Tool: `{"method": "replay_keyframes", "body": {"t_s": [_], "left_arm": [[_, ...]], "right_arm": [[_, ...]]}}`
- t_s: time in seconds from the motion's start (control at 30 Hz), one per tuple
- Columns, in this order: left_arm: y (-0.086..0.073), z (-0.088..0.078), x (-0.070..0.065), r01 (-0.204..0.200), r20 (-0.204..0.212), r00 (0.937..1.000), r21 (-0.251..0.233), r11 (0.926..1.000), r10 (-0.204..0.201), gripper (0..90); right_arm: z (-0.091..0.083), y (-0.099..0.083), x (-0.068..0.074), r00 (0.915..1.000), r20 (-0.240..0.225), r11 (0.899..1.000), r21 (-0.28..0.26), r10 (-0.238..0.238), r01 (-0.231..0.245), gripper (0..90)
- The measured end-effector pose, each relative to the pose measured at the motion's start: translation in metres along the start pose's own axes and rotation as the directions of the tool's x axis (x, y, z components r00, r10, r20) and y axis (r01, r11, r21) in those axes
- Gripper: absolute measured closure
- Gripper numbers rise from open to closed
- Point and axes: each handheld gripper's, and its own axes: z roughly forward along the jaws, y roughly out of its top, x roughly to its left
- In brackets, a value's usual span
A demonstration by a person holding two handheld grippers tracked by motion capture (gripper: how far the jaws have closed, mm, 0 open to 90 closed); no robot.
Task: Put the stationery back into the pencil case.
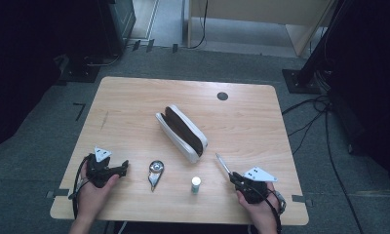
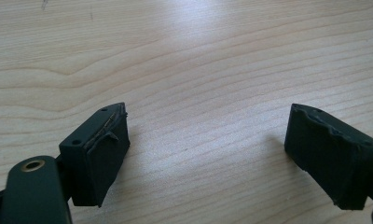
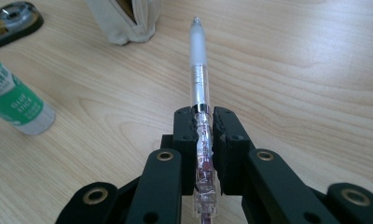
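The right gripper (image 3: 204, 122) is found clamped on a clear pen (image 3: 199, 74), the jaws pressed against both sides of the barrel near its rear half. The pen's long axis is seen to run straight out along the jaws, its frosted tip leading forward and clear of the table (image 1: 134, 97). In the high view the pen (image 1: 223, 164) is noted pointing up and left from the right gripper (image 1: 233, 176), directly toward the near end of the open pencil case (image 1: 182, 132), which lies diagonally at the table's middle. Tip and case are recorded as near but apart. The case's mouth is judged to run along its own long axis, so the pen would need to be carried forward and brought roughly parallel to that opening.

The left gripper (image 2: 201, 154) is observed with jaws standing wide, nothing between them, bare wood beneath. In the high view it (image 1: 120, 168) is seen at the table's near left, well apart from the case. The right hand (image 1: 259, 204) is judged the nearer.

A glue stick (image 1: 196, 185) and a correction tape dispenser (image 1: 155, 173) are noted between the two grippers.
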Motion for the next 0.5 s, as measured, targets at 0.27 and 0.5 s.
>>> {"method": "replay_keyframes", "body": {"t_s": [0.27, 0.5], "left_arm": [[0.0, 0.0, 0.0, 0.0, 0.0, 1.0, 0.0, 1.0, 0.0, 13.9], [0.0, 0.0, 0.0, 0.0, 0.0, 1.0, 0.0, 1.0, 0.0, 13.8]], "right_arm": [[-0.009, 0.015, 0.001, 1.0, -0.006, 0.999, -0.035, -0.004, 0.004, 80.3], [-0.014, 0.034, 0.005, 0.9996, -0.02, 0.999, -0.05, -0.022, 0.021, 80.3]]}}
